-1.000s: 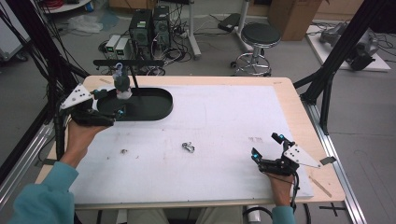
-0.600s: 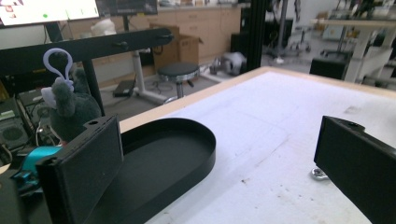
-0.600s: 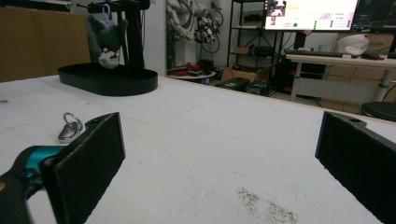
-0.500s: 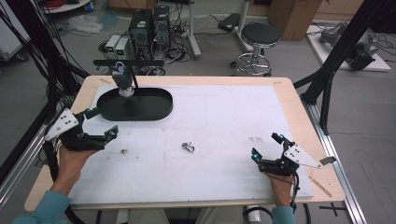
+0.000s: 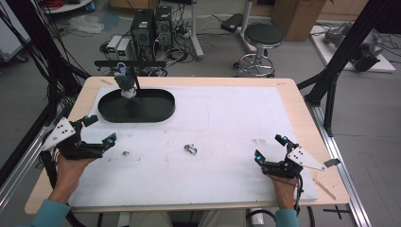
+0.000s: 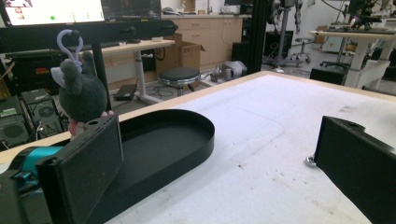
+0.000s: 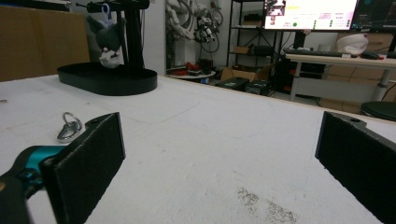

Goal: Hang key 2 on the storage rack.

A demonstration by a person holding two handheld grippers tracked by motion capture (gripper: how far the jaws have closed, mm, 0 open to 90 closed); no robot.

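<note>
At the left edge of the table, the left gripper had withdrawn from the black oval tray. One second before, it stood over the near left rim of the tray, beside the plush; half a second before, it was already off the tray and toward the person. Now it hung over the white mat, near the table's left edge and apart from the tray. Its jaws stood wide apart and held nothing.

The grey plush keychain hung by its pale loop from the crossbar of the black stand, above the far left part of the tray. The left gripper view confirmed it suspended, upright, behind the left jaw. In my judgement the hanging step was complete and the release clean.

Further right, a small metal piece lay on the mat just beside the left gripper, and a metal clasp lay near the centre; both were untouched.

At the right, the right gripper rested in the same place as before, jaws wide open and empty. The clasp looked the likeliest next thing to pick up.
</note>
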